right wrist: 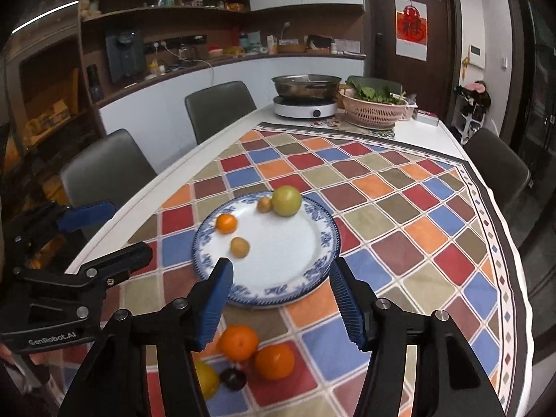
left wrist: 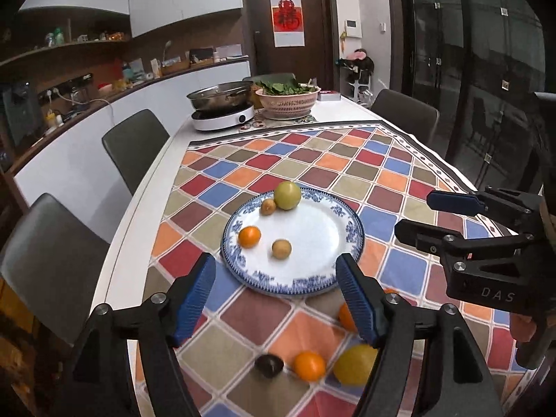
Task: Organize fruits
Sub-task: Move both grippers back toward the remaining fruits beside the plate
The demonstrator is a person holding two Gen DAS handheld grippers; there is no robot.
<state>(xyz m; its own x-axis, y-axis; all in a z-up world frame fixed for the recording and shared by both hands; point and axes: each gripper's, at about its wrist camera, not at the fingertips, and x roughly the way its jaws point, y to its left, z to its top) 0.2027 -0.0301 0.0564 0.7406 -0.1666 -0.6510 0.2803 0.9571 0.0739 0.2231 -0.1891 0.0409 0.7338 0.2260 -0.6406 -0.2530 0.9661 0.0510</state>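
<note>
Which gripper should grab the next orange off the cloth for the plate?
Probably the right gripper: it is open, with two oranges lying just beneath its fingers. The left gripper, also open, sits further from them. The plate lies ahead.

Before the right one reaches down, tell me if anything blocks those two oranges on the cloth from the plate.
Nothing visible does. The right hand-held gripper hangs open above the two oranges, and only bare tablecloth lies between them and the plate. Its near half is free; the four fruits on it sit toward the far-left side.
</note>
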